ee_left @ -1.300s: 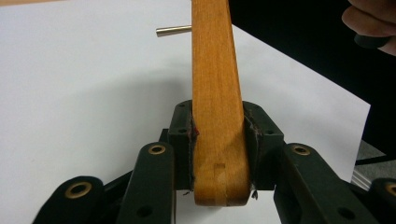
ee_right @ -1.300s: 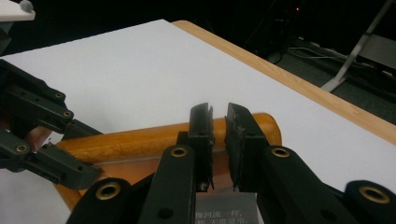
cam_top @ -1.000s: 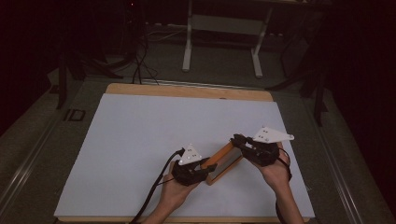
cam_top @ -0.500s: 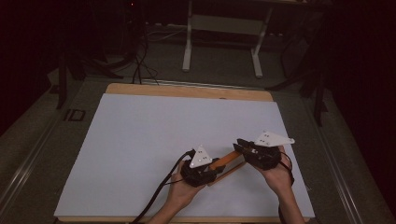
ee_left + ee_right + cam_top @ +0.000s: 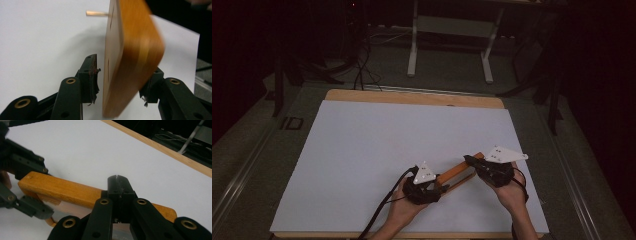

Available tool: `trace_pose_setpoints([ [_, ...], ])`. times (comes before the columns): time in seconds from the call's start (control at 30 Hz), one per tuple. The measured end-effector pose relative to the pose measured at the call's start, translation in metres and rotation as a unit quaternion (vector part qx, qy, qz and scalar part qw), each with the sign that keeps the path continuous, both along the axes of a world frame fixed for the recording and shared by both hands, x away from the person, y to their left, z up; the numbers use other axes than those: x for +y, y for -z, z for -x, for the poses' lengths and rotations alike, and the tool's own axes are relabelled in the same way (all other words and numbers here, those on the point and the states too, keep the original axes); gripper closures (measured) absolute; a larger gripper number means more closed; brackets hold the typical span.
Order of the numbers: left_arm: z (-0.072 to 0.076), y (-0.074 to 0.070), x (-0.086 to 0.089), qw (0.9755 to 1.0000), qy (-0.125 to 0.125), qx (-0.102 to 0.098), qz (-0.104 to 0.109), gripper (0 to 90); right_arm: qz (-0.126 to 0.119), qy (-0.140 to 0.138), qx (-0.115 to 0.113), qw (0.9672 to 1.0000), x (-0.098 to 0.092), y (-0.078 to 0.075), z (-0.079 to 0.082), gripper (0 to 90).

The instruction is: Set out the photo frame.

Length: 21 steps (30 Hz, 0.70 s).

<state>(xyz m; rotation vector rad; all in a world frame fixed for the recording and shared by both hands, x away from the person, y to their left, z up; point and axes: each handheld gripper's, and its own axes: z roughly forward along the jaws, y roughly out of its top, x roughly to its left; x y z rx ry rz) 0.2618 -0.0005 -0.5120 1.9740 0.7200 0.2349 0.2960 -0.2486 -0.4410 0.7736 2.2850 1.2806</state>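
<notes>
Near the front edge of the white board (image 5: 377, 150), the high view shows a wooden frame (image 5: 457, 172) lying slantwise between the two hands. The left gripper (image 5: 434, 186) sits at the frame's near, lower end, with its grey plate tipped up and its cable trailing off toward the table's front edge. The right gripper (image 5: 472, 161) sits at the frame's far, upper end, beside the board's right side. Beyond the board, a strip of the wooden table (image 5: 412, 96) shows, with dark floor and a metal stand behind.

From the left gripper view, the wooden frame (image 5: 130, 57) stands on edge between the two black jaws, somewhat blurred. The left gripper (image 5: 120, 82) has just been opening: a clear gap lies between the left pad and the wood, so the jaws are spread around the frame and not pressing it on that side; the right jaw is partly hidden behind the wood. A thin wooden peg (image 5: 96, 13) juts out from the frame's upper part.

From the right gripper view, the right gripper (image 5: 118, 185) has its jaws pressed together, tips meeting over the frame's top rail (image 5: 65, 191). Whether they pinch any of the wood I cannot tell. At the far end of the rail, the left gripper (image 5: 27, 187) straddles the frame.
</notes>
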Motion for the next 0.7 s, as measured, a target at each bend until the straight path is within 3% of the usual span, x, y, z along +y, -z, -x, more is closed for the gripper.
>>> trace_pose_setpoints([
  [0.23,0.003,0.019,-0.002,0.9997,0.000,0.013,-0.019,58.9,-0.007,0.000,0.004,1.0000,-0.002,0.001,-0.002,90.0],
  [0.37,0.000,0.018,-0.005,0.9999,-0.005,0.015,-0.004,61.0,-0.004,0.005,0.002,1.0000,-0.001,0.001,-0.002,89.9],
  [0.5,-0.003,0.014,-0.008,0.9998,-0.009,0.003,-0.018,66.8,-0.009,0.013,0.000,0.9999,-0.004,0.001,-0.004,88.8],
  [0.53,-0.007,0.012,-0.006,0.9998,-0.006,0.019,-0.004,68.5,-0.010,0.016,-0.003,0.9998,-0.006,0.000,-0.004,88.0],
  [0.7,-0.012,0.003,-0.007,0.9998,-0.002,0.017,-0.002,68.9,-0.019,0.024,-0.010,0.9995,-0.013,-0.004,-0.003,87.1],
])
